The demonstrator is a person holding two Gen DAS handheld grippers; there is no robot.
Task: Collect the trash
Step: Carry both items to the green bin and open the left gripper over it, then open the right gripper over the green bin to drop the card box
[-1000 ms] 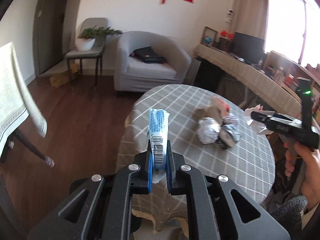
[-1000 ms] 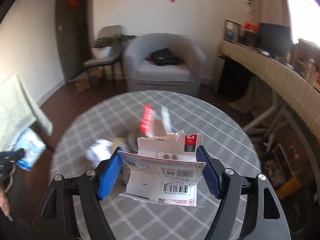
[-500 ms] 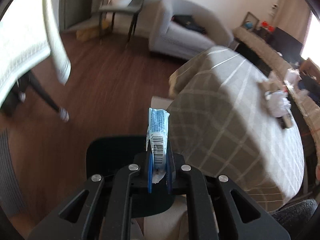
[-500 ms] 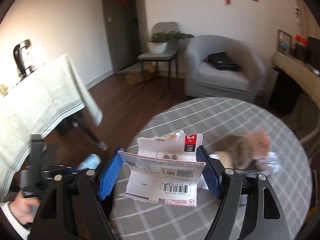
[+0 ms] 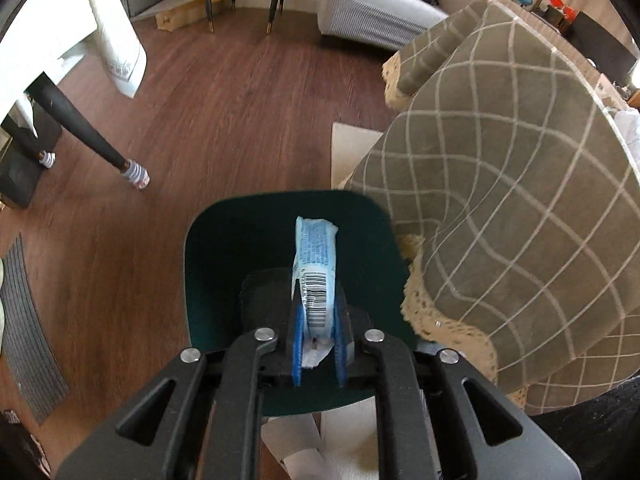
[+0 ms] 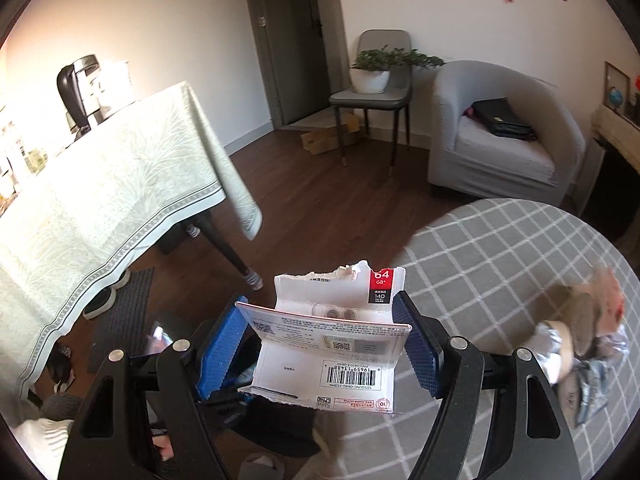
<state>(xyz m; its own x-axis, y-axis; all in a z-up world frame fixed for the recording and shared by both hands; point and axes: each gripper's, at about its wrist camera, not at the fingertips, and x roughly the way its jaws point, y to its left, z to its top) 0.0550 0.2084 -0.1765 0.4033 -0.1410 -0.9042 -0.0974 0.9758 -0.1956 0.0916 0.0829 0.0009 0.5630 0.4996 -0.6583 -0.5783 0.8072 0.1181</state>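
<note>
Left claw [image 5: 317,334]: blue ribbed pads, narrow gap, jaws have just been opening a little. Blue-and-white crinkly plastic wrapper [image 5: 316,264] with a barcode stands upright between them; right pad looks in contact, a thin gap shows on the left, can't confirm it's pressed. The claw points steeply down over a dark green bin [image 5: 224,248], rounded-square mouth, smooth plastic wall. Wrapper is above the bin opening, not in it. Bin contents: can't tell, interior dark and mostly hidden behind the claw.

Right claw [image 6: 320,344]: jaws wide, clamped across a torn white cardboard package [image 6: 332,344], folded, ragged top edge, red corner label, barcode on the lower flap. Both pads touch its side edges.

Round desk [image 6: 500,248] has a grey cloth with a white grid; in the left view its hem is lace trimmed. On it, at right edge of the right view, a blurred heap of crumpled trash [image 6: 584,340], foil-like and paper-brown.

Floor [image 5: 240,100] is dark wood plank.
</note>
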